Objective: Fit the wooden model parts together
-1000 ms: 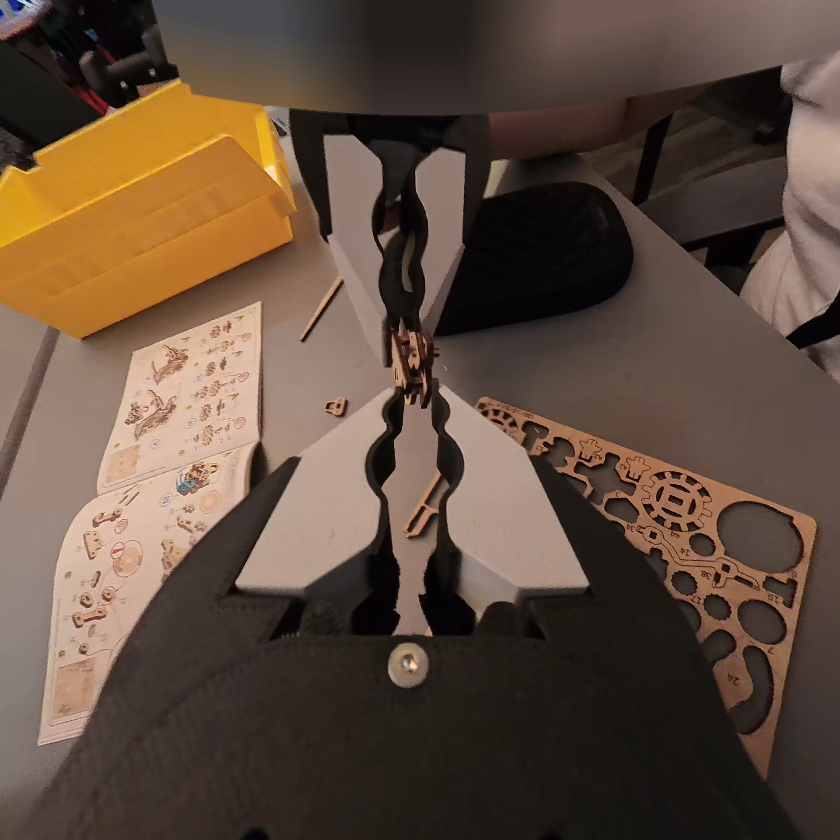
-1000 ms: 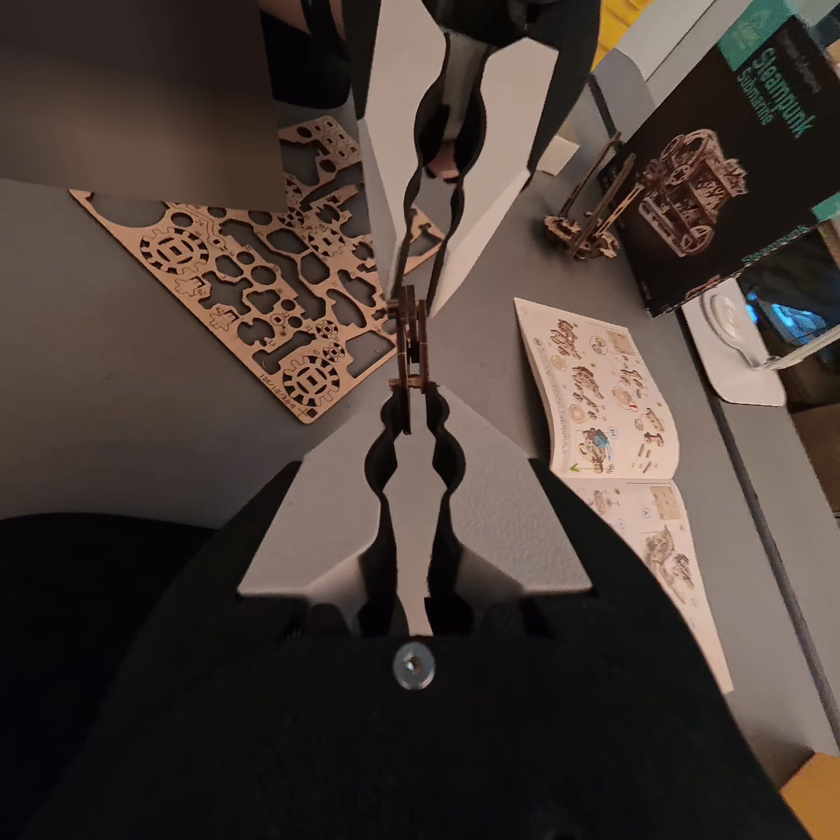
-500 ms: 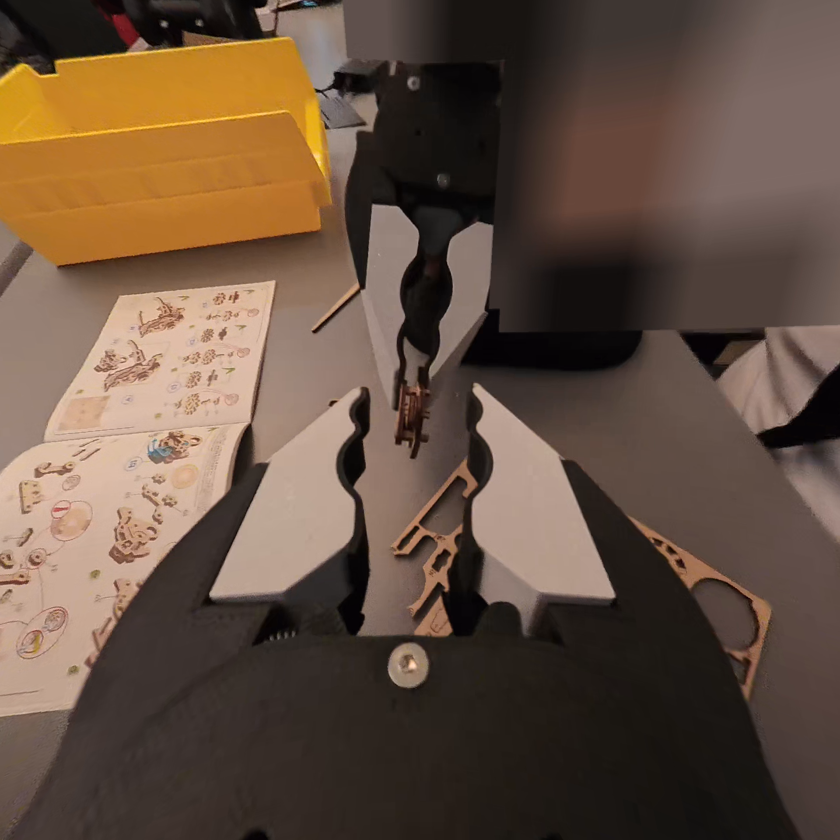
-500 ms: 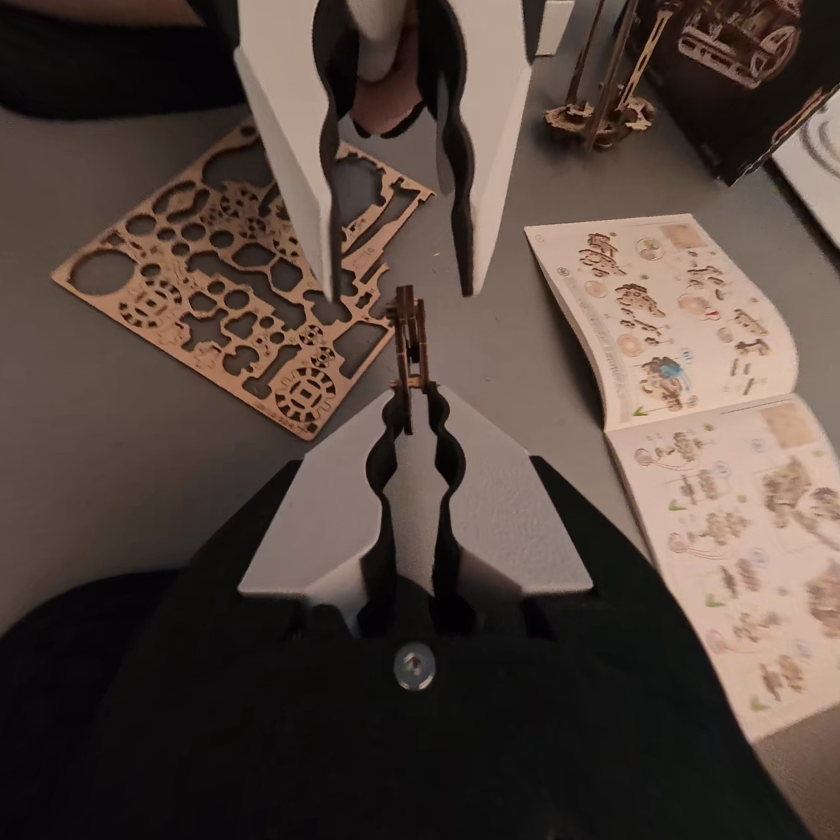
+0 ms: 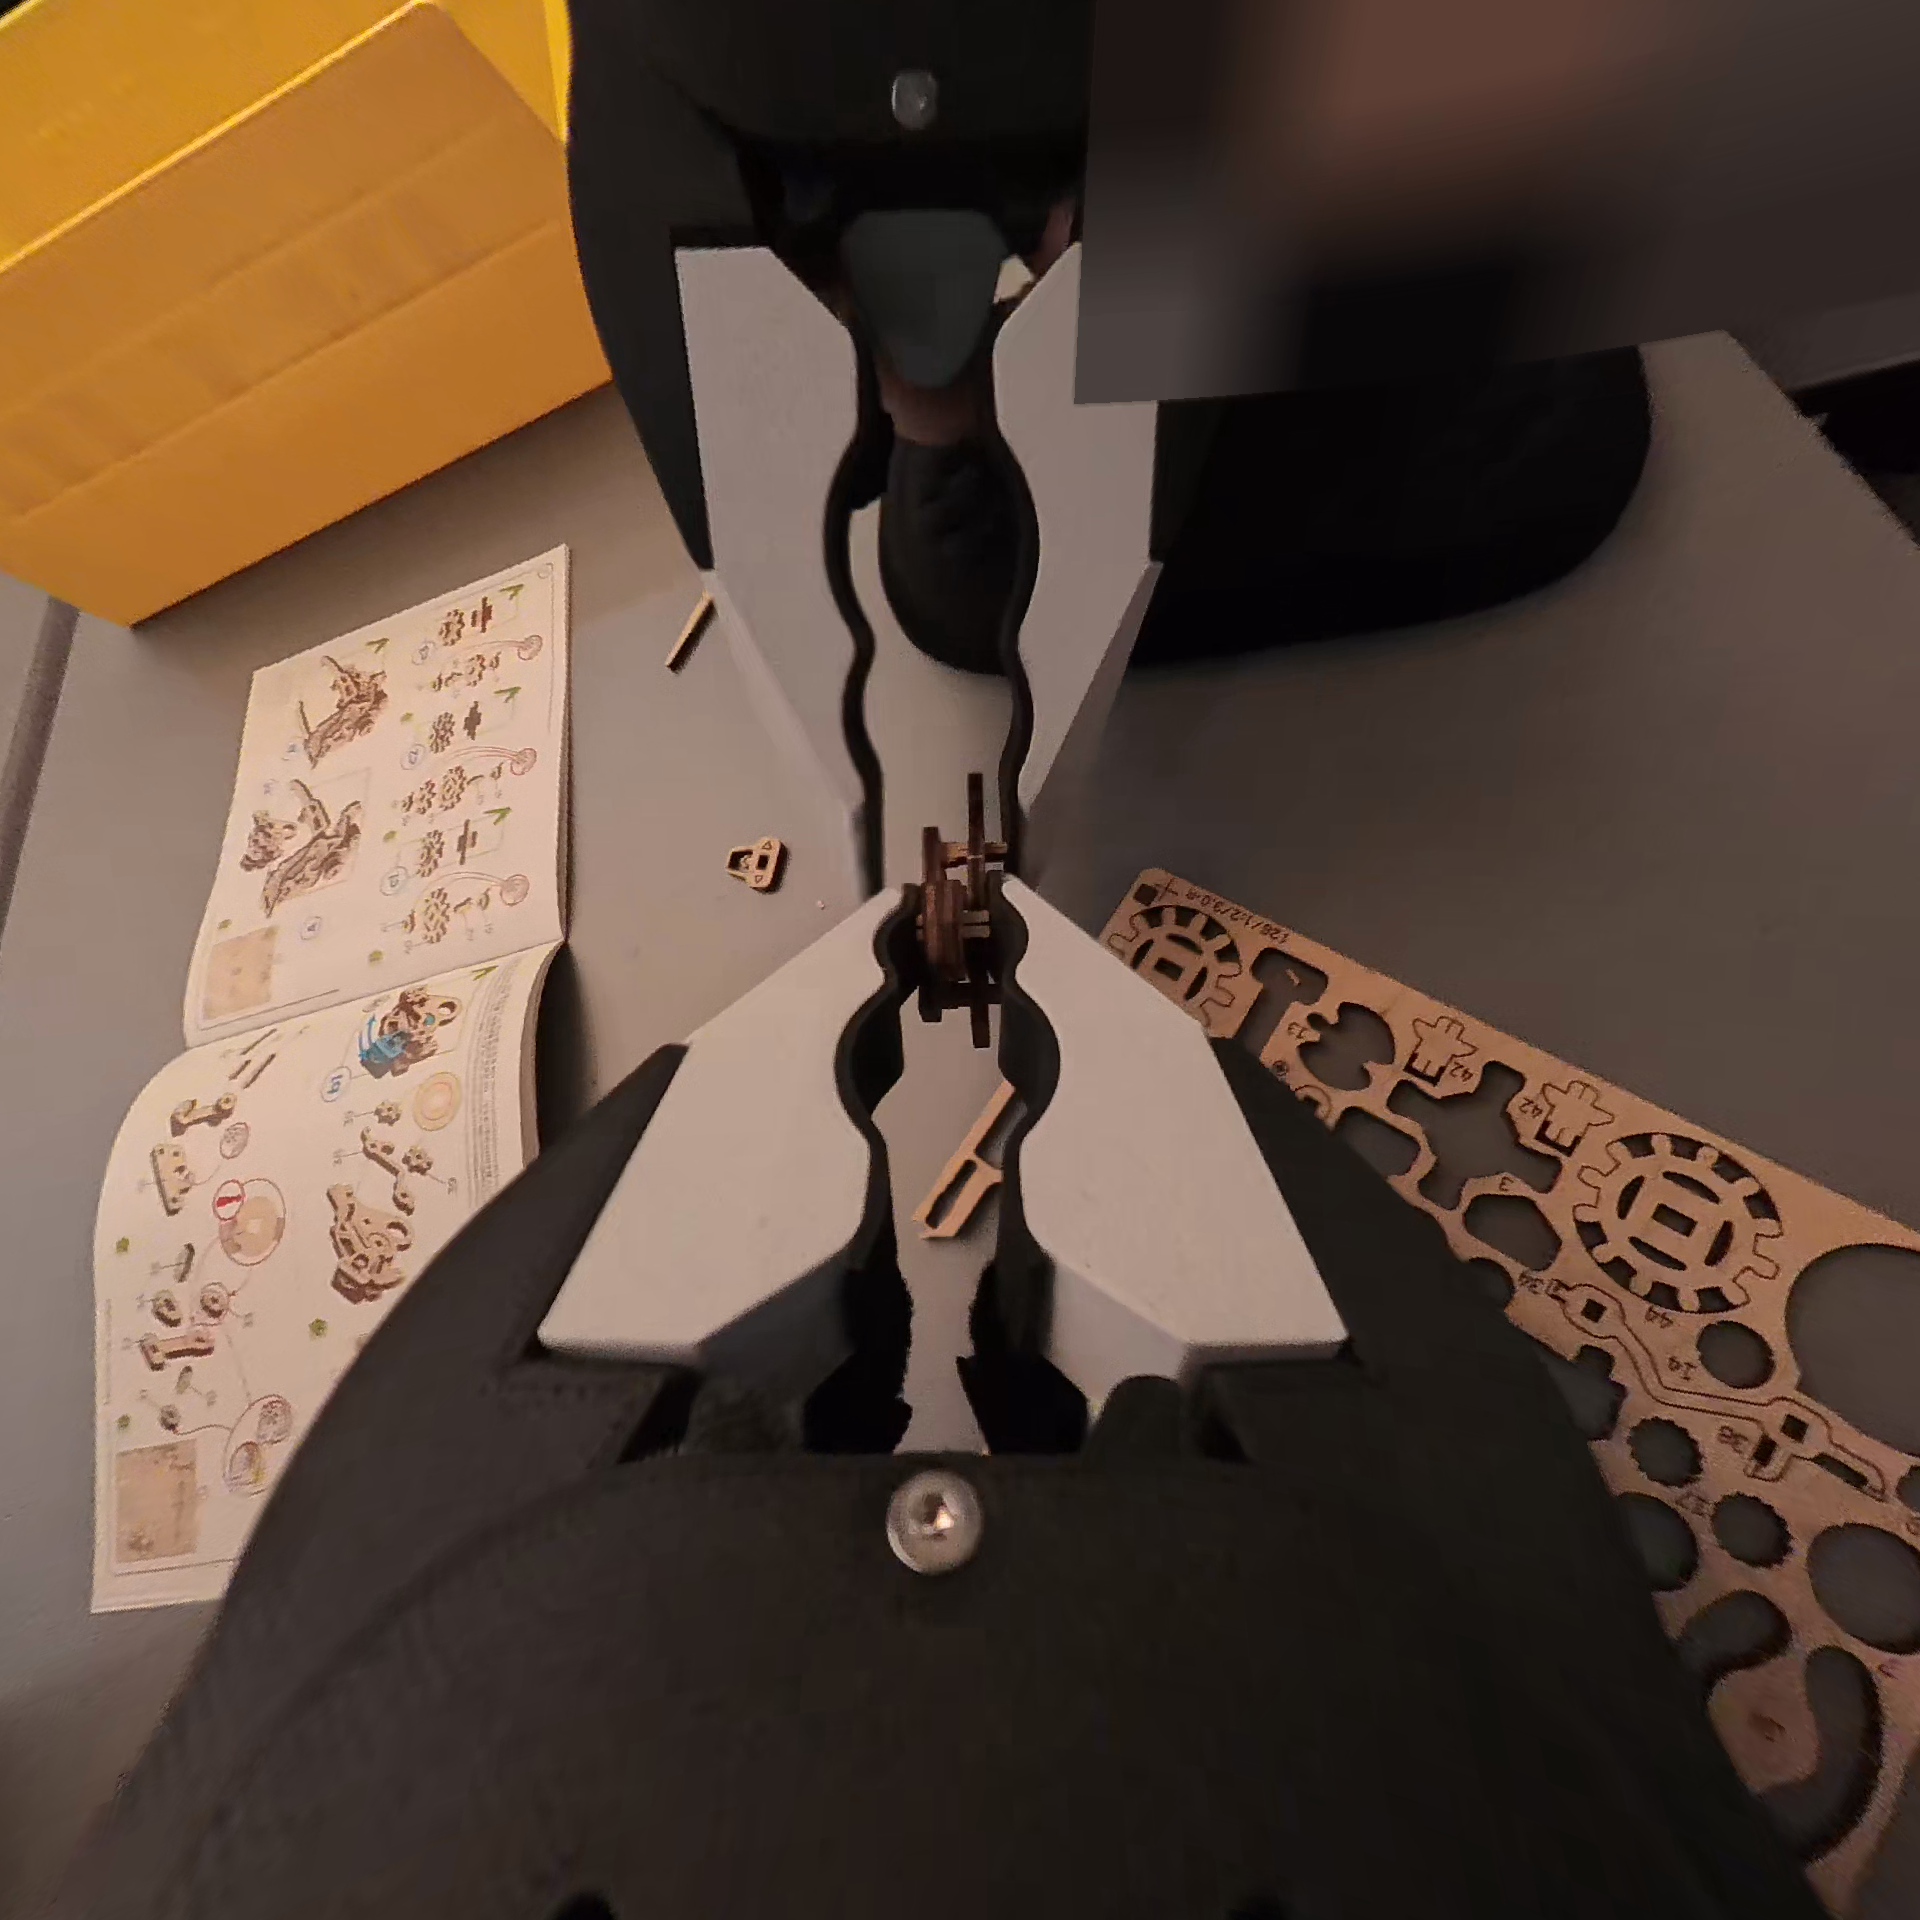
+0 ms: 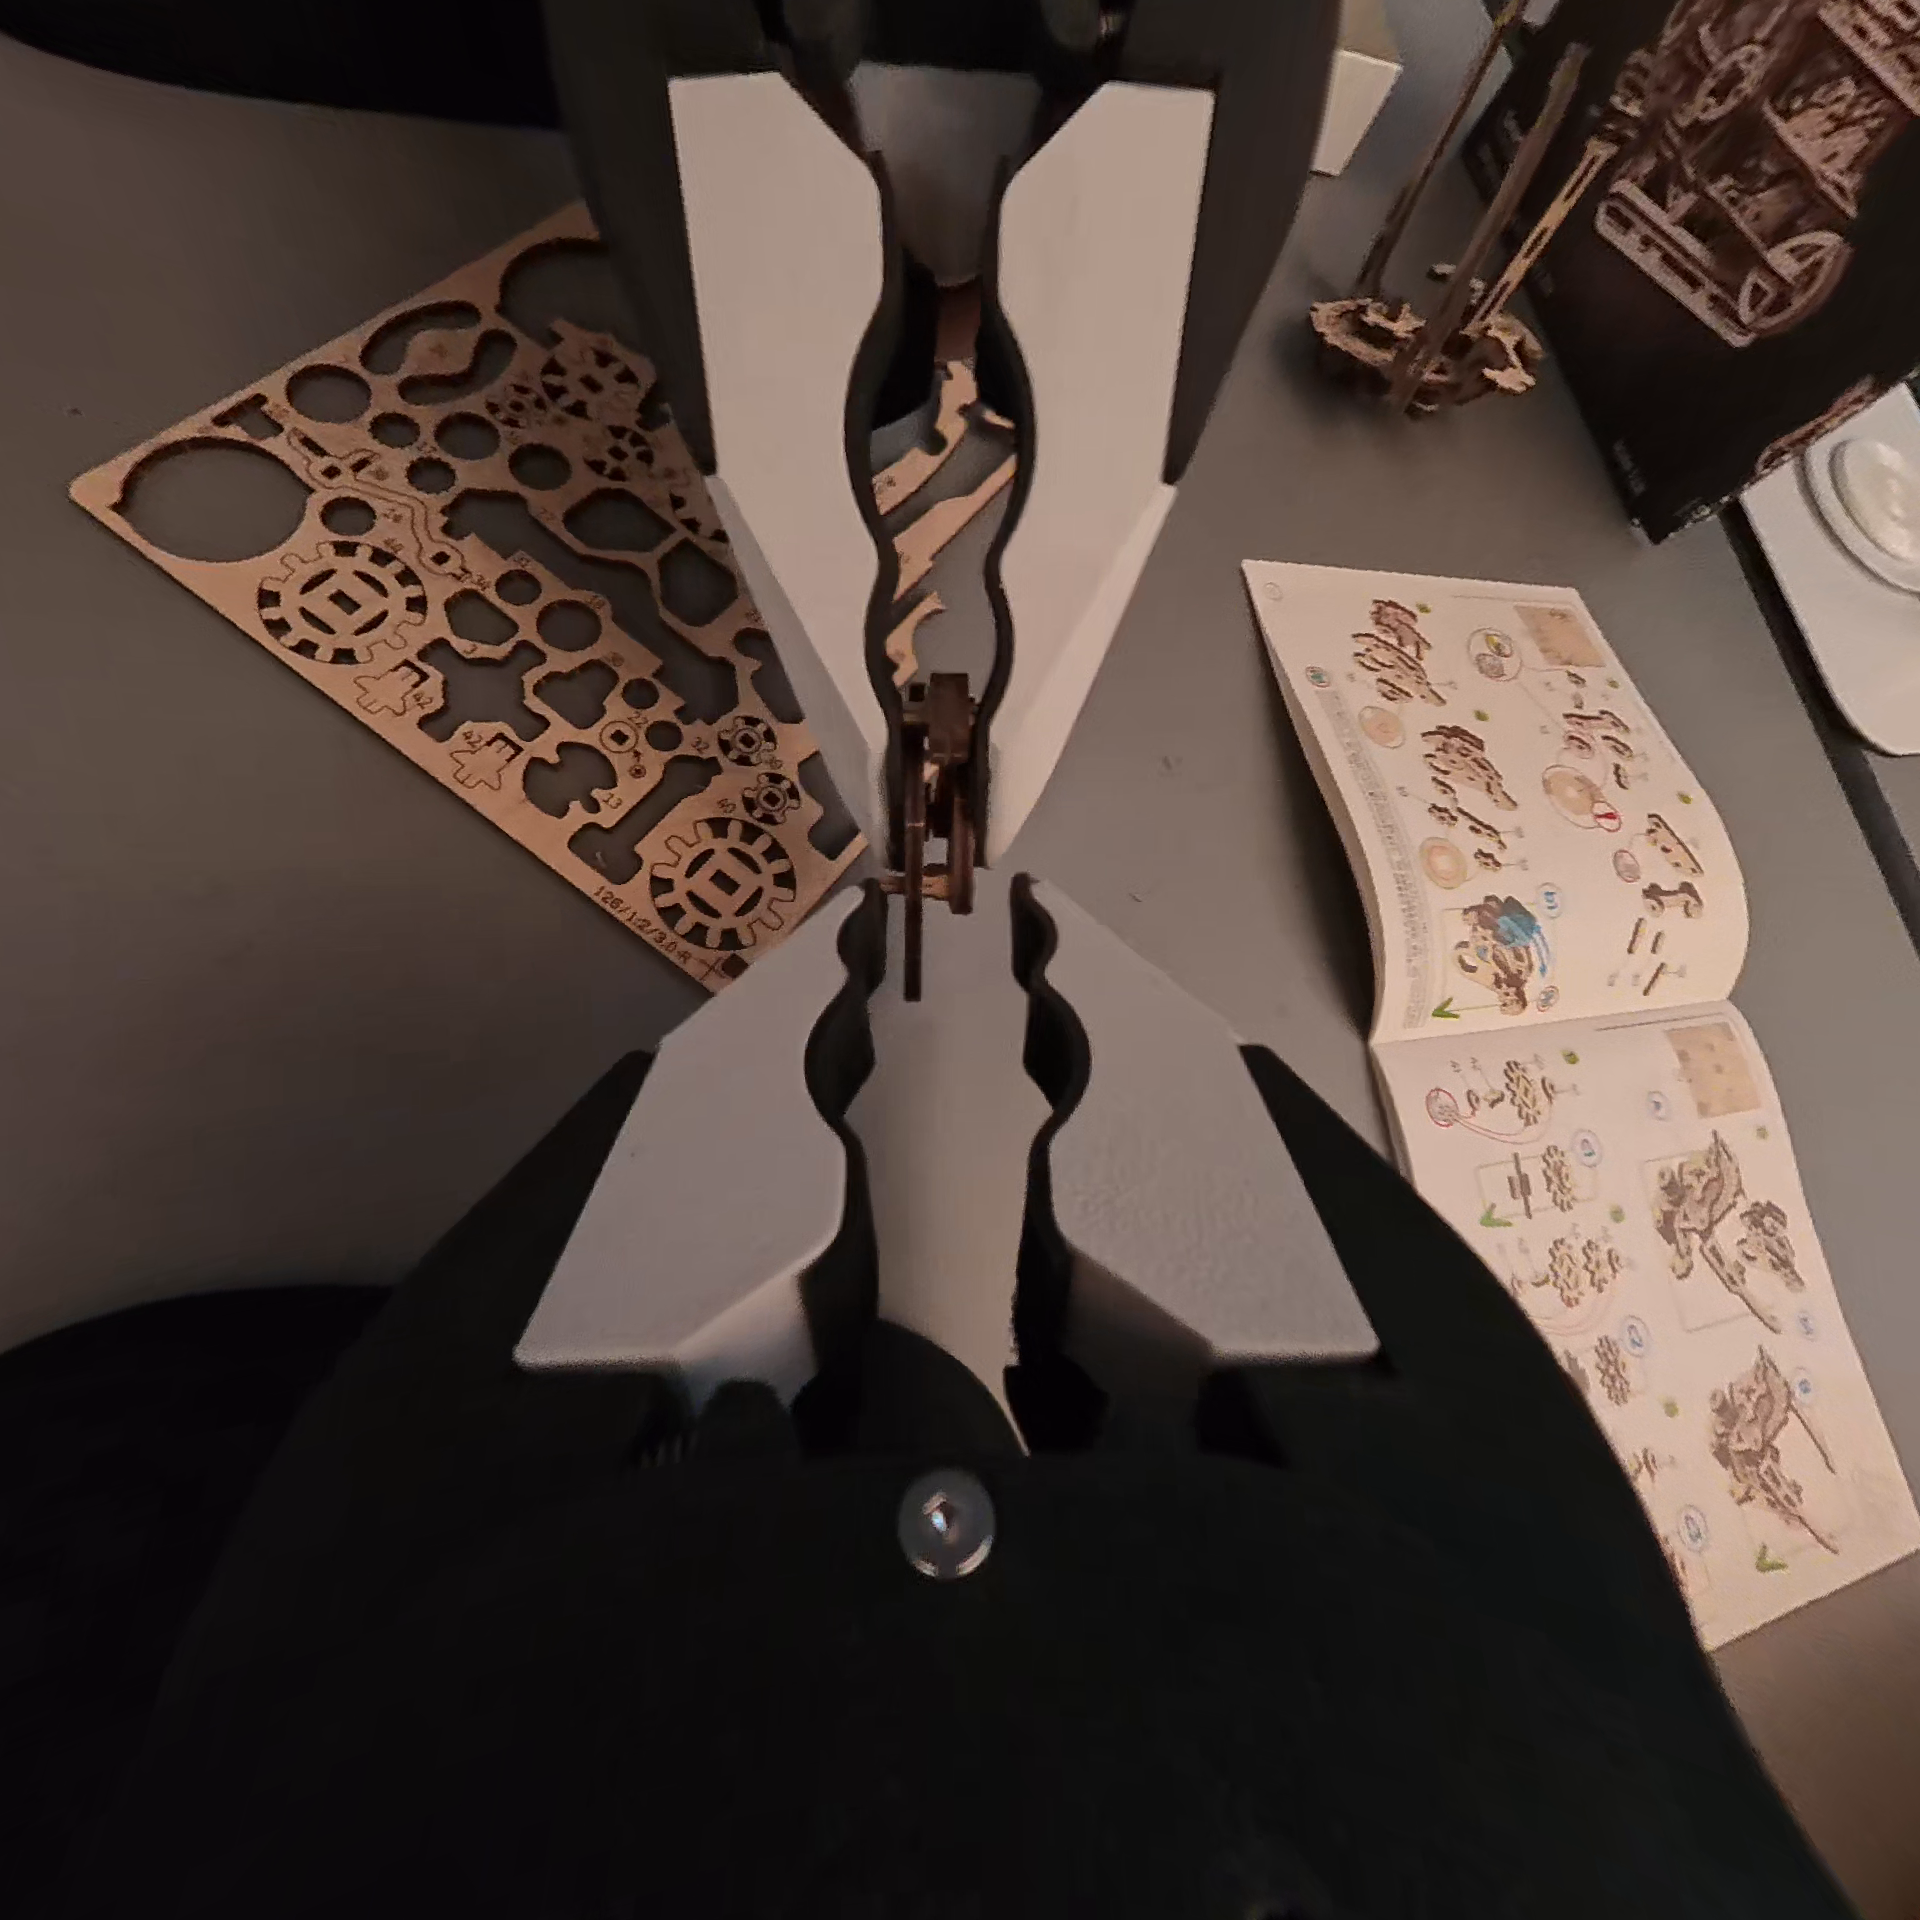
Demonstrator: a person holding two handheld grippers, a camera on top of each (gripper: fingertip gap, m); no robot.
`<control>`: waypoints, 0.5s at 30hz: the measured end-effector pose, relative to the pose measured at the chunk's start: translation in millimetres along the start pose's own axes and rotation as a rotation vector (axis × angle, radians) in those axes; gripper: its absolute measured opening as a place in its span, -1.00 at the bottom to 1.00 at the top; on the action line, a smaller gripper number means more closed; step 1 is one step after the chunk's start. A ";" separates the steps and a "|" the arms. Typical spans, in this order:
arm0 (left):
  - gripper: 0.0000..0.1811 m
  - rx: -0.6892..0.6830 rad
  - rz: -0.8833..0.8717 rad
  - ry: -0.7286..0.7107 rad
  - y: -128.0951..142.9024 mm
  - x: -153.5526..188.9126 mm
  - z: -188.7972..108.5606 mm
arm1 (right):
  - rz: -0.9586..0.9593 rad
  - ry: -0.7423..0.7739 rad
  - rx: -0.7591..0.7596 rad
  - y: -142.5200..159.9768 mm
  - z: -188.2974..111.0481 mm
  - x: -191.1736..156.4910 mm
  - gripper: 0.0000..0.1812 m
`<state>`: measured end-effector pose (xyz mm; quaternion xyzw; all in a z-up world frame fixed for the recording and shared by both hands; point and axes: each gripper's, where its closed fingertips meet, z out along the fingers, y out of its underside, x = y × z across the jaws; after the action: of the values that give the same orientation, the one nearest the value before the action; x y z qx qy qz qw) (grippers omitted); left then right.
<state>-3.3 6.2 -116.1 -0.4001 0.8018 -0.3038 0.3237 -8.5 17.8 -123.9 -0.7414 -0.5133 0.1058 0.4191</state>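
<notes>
your left gripper (image 5: pixel 951 899) pinches the small wooden assembly (image 5: pixel 954 925) above the table, presumably to steady it; your right gripper (image 6: pixel 940 894) is parted around it, gripping nothing.

Pale tan laser-cut plywood sheet (image 5: pixel 1558 1174) has gear and blob cutout patterns, the little wooden assembly (image 5: pixel 954 928) is darker brown. Cream instruction booklet (image 5: pixel 343 1039) with tiny coloured diagrams, bright yellow plastic bin (image 5: pixel 260 291), all on a plain grey table (image 5: pixel 1455 769).
</notes>
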 end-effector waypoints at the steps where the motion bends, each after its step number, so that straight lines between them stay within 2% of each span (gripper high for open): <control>1: -0.89 -0.013 0.024 -0.006 1.4 0.7 0.9 | -0.022 -0.003 -0.007 1.1 1.3 -2.0 -0.77; 2: -0.89 -0.026 0.049 0.002 2.7 3.7 2.2 | -0.052 -0.030 -0.017 2.6 2.6 -8.0 -0.84; 8: -0.89 -0.118 0.189 0.007 12.7 17.8 12.8 | -0.173 -0.084 -0.086 18.0 10.2 -22.9 -0.84; 15: -0.89 -0.118 0.187 0.017 12.3 19.8 12.8 | -0.164 -0.132 -0.025 16.6 9.9 -25.4 -0.84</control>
<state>-8.4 -7.3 -138.5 -0.3393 0.8548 -0.2278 0.3198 -14.6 -0.8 -149.2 -0.6934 -0.6001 0.1133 0.3823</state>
